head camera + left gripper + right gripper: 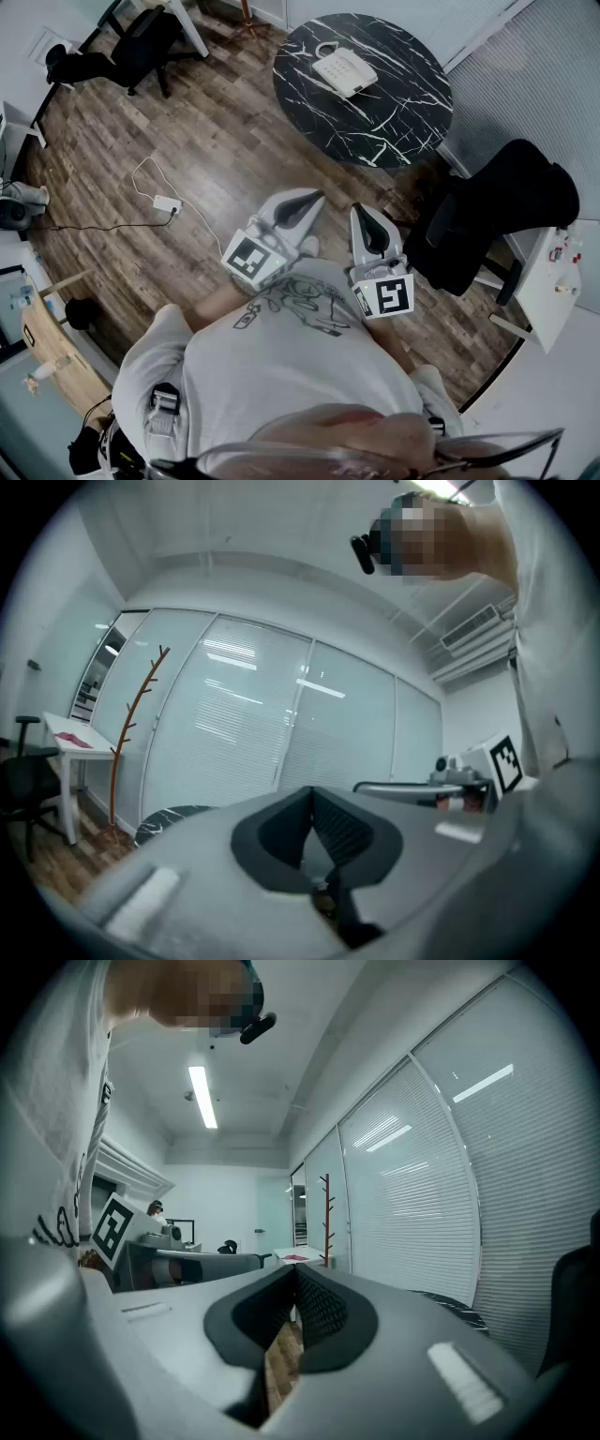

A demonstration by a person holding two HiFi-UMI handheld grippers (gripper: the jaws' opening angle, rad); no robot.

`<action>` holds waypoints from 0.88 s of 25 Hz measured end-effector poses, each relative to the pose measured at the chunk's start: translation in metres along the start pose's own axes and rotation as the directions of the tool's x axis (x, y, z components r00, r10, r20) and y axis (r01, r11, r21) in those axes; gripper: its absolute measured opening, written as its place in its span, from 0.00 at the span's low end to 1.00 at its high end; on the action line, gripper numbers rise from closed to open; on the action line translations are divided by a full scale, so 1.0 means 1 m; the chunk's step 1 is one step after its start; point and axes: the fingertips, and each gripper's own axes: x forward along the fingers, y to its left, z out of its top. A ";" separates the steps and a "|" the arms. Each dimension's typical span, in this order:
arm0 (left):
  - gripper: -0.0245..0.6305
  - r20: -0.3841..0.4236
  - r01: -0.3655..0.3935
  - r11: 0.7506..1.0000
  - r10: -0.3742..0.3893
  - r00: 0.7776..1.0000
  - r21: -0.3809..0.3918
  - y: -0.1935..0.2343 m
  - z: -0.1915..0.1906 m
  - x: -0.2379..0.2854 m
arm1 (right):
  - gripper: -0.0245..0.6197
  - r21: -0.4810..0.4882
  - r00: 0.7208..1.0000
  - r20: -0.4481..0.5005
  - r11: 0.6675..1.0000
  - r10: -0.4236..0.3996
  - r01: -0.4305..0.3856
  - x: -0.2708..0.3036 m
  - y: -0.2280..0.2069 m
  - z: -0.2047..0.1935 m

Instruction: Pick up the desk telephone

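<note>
So the 2 claws, left gripper (312, 197) and right gripper (362, 210), ride level and clenched empty, because the white desk telephone (344, 71) lies well ahead on the black marble table (403, 127).

head view looks steeply down from above the person (281, 375); both gripper views face level toward the blinds (244, 714), sharing the coat rack (132, 731).

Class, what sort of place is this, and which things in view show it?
Probably an office: a desk telephone on a round dark marble-look table, a black office chair beside it, and glass partitions with blinds.
</note>
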 end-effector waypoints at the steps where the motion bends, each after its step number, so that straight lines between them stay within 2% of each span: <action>1: 0.04 -0.003 0.004 1.000 -0.004 1.000 0.001 -0.001 -0.001 0.001 | 0.05 0.001 1.000 -0.001 1.000 -0.003 0.003 0.000 -0.001 0.000; 12: 0.04 -0.010 0.000 1.000 0.001 1.000 0.020 -0.010 -0.007 0.010 | 0.05 0.024 1.000 0.021 1.000 0.003 -0.004 -0.007 -0.010 0.005; 22: 0.04 0.004 0.009 1.000 -0.009 1.000 0.014 -0.041 -0.012 0.023 | 0.05 0.027 0.999 0.040 0.999 0.030 -0.031 -0.036 -0.023 0.000</action>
